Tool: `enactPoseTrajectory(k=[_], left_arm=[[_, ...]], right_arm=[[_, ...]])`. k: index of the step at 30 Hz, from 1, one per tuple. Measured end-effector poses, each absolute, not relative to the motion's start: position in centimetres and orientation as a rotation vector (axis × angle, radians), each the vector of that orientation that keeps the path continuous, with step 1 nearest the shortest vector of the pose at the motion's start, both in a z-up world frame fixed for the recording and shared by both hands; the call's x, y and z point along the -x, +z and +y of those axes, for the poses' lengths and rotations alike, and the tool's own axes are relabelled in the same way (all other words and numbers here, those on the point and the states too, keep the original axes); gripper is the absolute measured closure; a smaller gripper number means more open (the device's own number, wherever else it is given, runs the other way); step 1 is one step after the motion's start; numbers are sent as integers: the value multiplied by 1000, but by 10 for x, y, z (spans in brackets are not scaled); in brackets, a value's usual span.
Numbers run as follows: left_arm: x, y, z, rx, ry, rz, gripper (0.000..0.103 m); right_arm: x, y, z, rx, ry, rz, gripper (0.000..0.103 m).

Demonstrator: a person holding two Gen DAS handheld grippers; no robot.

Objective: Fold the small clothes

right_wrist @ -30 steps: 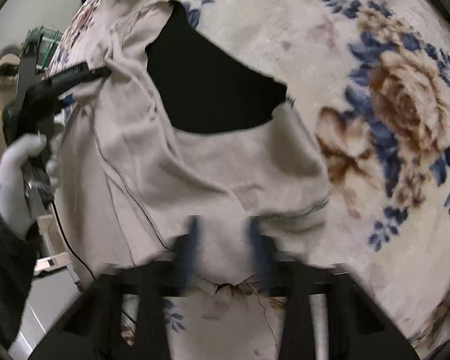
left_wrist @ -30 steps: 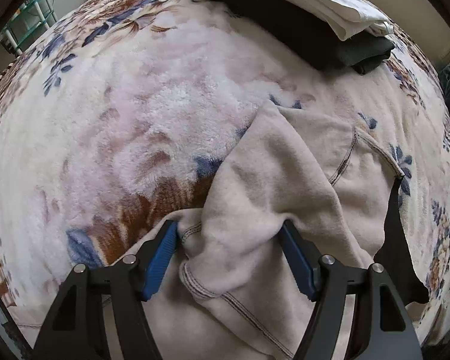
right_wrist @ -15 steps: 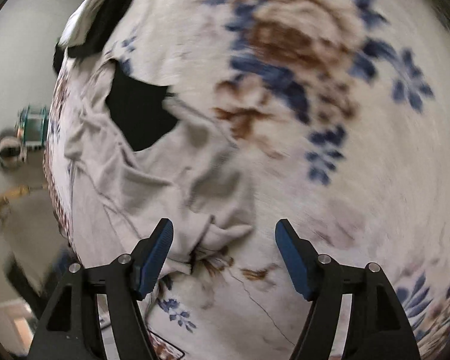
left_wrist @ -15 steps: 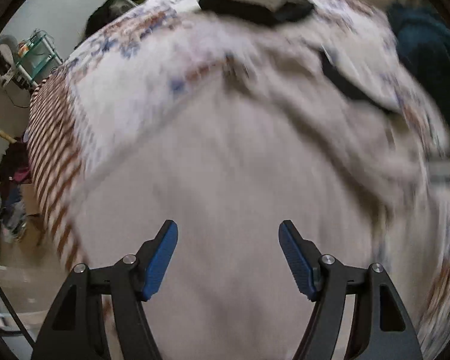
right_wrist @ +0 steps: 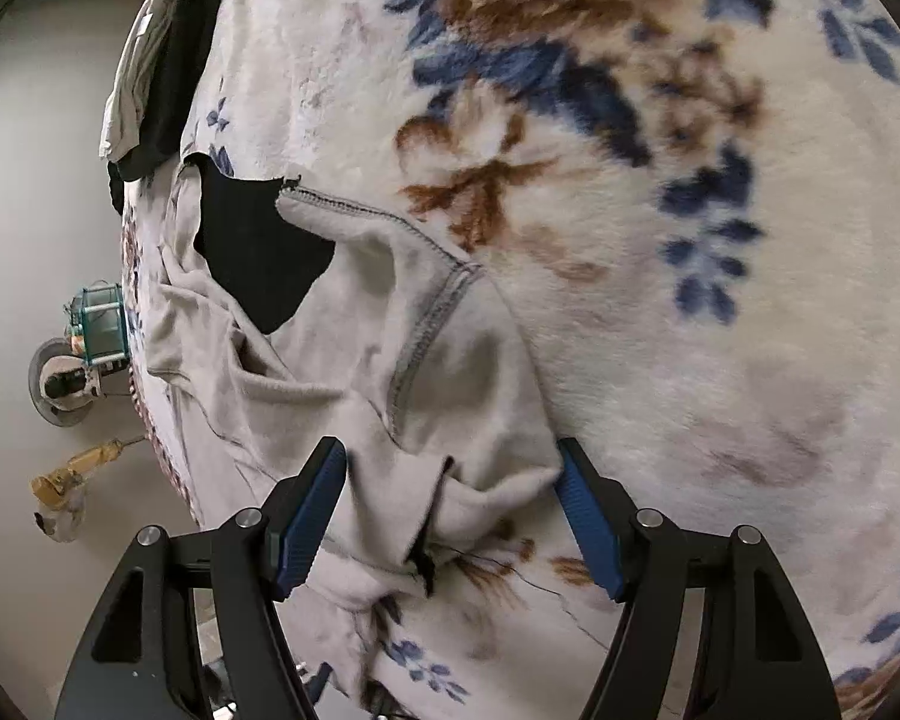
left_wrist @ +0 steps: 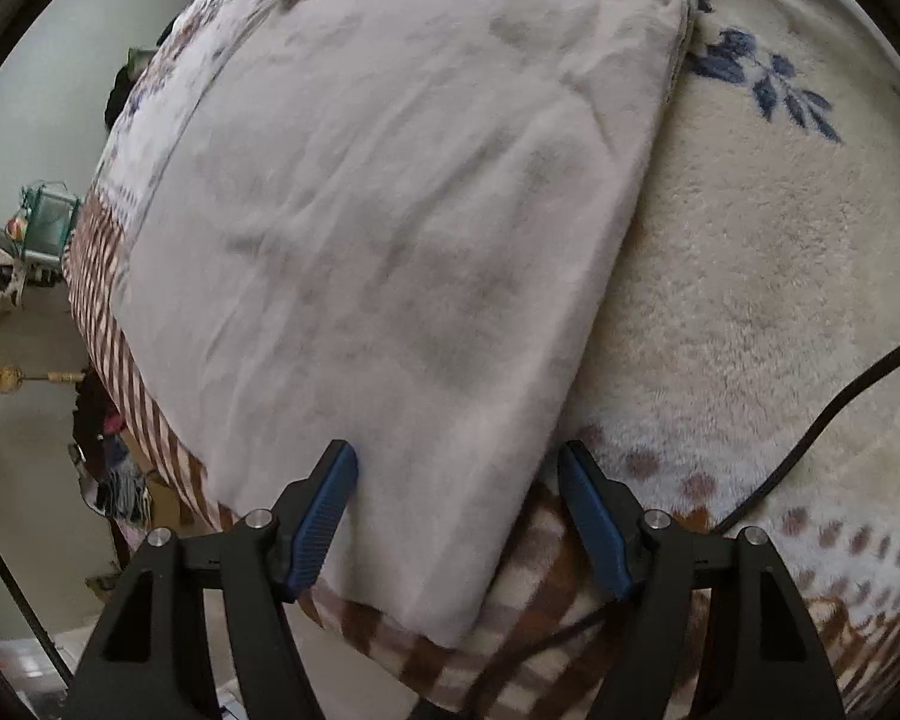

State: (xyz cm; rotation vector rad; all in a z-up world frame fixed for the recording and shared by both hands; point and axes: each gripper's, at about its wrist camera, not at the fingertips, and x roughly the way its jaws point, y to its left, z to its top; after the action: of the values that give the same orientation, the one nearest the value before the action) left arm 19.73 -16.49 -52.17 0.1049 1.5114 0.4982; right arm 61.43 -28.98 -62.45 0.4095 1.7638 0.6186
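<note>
Both tongs stand apart, gripping nothing: the left gripper [left_wrist: 457,510] straddles the beige garment's [left_wrist: 378,252] hem, the right gripper [right_wrist: 450,507] its bunched sleeve, apparently ready to pinch for folding on the floral blanket [right_wrist: 660,240].

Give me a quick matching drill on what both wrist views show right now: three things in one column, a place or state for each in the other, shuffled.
Things:
1. beige fleece garment
2. folded black and white clothes stack
3. thin black cable

Places or states:
A. at the blanket's far edge
B. lying crumpled between the right tool's open fingers
C. trailing across the floral blanket

Pairs: 1-B, 2-A, 3-C
</note>
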Motion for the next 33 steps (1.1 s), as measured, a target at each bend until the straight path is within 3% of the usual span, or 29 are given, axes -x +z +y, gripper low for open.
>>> enactPoseTrajectory(k=[3,5,7,8,9,10,11,12,17,18,19,20,23,24,26,33], left_arm=[[-195,-520,-163,-79,464,1481,38],[-194,-516,-155,-45,433,1459,60],[-197,-512,-150,-40,400,1445,92],[-199,-510,-146,-41,396,1434,95],[-200,-508,-143,-30,388,1429,98],[-201,-506,-139,-20,380,1426,99],[-200,-504,-135,-19,376,1420,99],[-200,-502,-133,-21,370,1415,99],[-200,-496,-126,-11,368,1404,99],[-200,-496,-127,3,366,1404,99],[-201,-496,-125,4,365,1404,99],[-202,-496,-124,1,365,1401,99],[-202,-497,-125,7,359,1402,99],[-202,-497,-123,3,353,1402,99],[-200,-496,-123,9,346,1405,100],[-196,-468,-106,15,343,1355,100]], right_arm=[[-614,-628,-278,-486,632,1760,28],[-614,-629,-273,-532,644,1760,28],[-612,-631,-268,-574,643,1752,30],[-611,-632,-265,-590,638,1745,31],[-610,-633,-263,-605,631,1739,38],[-609,-633,-264,-619,635,1735,64],[-608,-633,-262,-630,636,1735,77],[-608,-634,-262,-636,638,1737,79],[-608,-638,-262,-708,668,1791,74],[-608,-642,-263,-728,669,1814,70],[-609,-644,-265,-744,672,1822,57],[-609,-645,-268,-769,682,1822,51],[-609,-645,-272,-806,699,1782,49],[-608,-644,-272,-792,712,1769,51],[-604,-639,-267,-718,722,1730,87],[-602,-613,-258,-705,663,1675,91]])
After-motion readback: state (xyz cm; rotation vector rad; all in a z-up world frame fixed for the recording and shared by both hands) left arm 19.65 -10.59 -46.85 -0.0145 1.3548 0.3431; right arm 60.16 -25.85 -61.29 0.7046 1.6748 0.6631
